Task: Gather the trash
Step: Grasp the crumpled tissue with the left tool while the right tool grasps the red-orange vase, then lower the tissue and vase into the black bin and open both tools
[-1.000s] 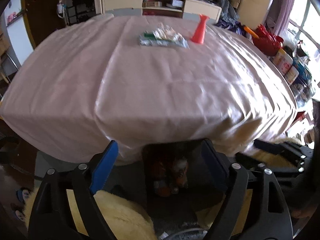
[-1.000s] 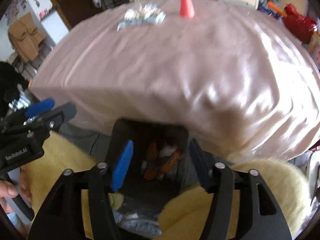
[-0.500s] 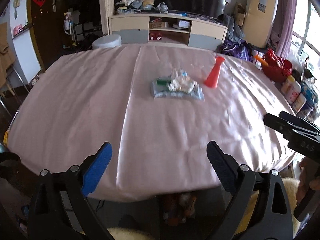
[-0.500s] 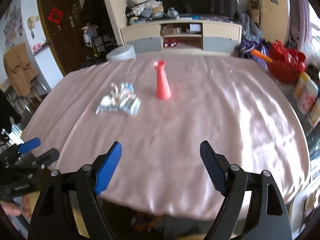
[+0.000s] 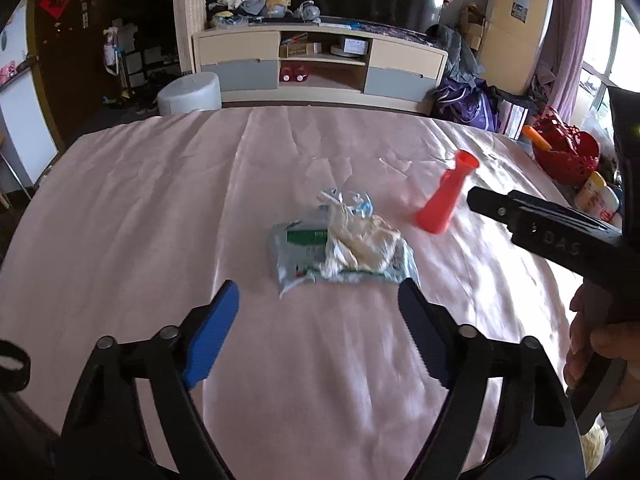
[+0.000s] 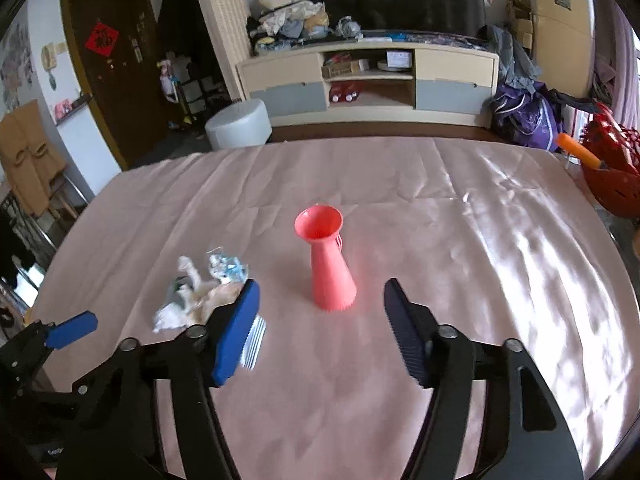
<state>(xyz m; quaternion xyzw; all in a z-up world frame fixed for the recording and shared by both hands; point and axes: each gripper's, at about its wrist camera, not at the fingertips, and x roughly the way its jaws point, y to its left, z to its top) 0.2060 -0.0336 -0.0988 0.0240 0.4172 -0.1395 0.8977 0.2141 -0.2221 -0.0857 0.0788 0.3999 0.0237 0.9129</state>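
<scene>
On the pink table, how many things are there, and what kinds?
Red vase: 1
Flat plastic packet: 1
Crumpled wrapper wad lying on the packet: 1
Total: 3 things on the pink table; the wad may be more than one scrap, I cannot tell.

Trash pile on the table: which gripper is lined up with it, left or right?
The left gripper, jaws closing on nothing, frames the trash pile; the right gripper frames the red vase instead.

Bare pink tablecloth [image 5: 120, 208] all round; only obstacle, seemingly, red vase [image 6: 329, 264].
</scene>
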